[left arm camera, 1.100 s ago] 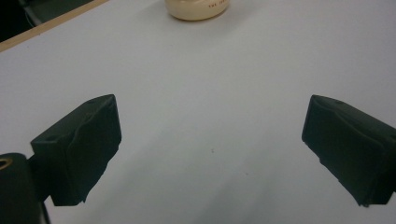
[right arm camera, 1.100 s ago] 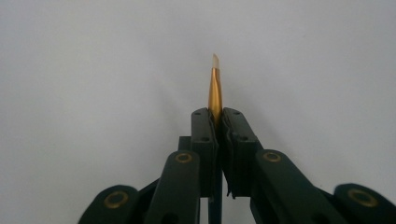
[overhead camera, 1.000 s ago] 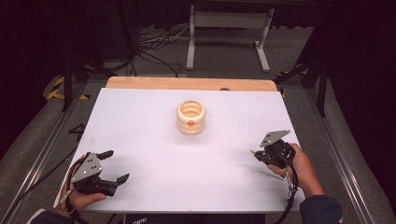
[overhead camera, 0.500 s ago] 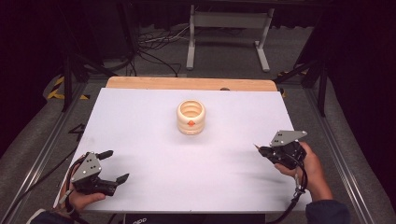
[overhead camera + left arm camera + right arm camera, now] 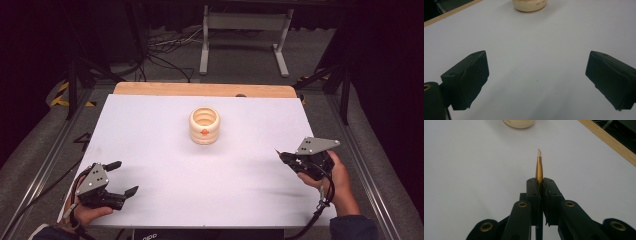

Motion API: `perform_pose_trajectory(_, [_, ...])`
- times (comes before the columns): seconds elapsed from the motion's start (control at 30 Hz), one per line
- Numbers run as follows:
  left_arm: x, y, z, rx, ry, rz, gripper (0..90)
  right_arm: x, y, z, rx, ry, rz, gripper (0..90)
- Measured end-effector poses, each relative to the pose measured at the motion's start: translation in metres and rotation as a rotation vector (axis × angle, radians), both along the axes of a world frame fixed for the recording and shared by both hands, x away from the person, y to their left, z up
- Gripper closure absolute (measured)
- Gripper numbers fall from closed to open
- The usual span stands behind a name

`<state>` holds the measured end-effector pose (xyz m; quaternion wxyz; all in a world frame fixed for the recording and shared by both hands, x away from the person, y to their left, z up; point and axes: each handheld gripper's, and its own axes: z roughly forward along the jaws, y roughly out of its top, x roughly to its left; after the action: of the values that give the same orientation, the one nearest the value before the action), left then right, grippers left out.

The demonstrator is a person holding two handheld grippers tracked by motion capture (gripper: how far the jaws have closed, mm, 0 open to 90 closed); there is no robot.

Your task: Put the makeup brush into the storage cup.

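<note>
R gripper [image 5: 286,156] is clamped on a thin brush [image 5: 539,167]: gold ferrule pinched between the two pads, pale angled tip sticking out straight ahead of the jaws. In the high view only a dark sliver pokes from the gripper's front, so what the handle looks like can't be told. The gripper is held in the person's R hand [image 5: 336,176], off the table [image 5: 150,130], w/ the grey plate on top and cable trailing back toward the sleeve.

Ahead of the R gripper and off to its left, well apart, stands the cream jar [image 5: 204,125]: ribbed, open-topped, upright, w/ a small red mark on the side facing the person. In the R gripper view just its base edge peeks in at the top, left of the brush tip.

L gripper [image 5: 119,177] has its jaws spread wide apart, nothing between them, only bare white table. It sits low by the table's near edge in the L hand [image 5: 87,214]. Jar [image 5: 530,4] is far ahead of it, roughly on its centre line, w/ small red lettering near the bottom (too blurred to read).

The two grippers are well apart, jar between and beyond them.
</note>
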<state>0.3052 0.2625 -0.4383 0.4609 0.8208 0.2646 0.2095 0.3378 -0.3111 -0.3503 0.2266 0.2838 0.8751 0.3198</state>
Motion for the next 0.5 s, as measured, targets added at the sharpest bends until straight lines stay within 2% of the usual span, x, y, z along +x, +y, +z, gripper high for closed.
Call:
perform_pose_trajectory(0.4, [0.000, -0.001, 0.000, -0.006, 0.004, 0.003, 5.7, -0.007, -0.001, 0.017, 0.070, -0.074, -0.001, 84.9])
perform_pose_trajectory(0.5, [0.000, -0.001, 0.000, -0.008, 0.007, 0.005, 7.4, -0.010, 0.001, 0.022, 0.115, -0.096, 0.003, 84.9])
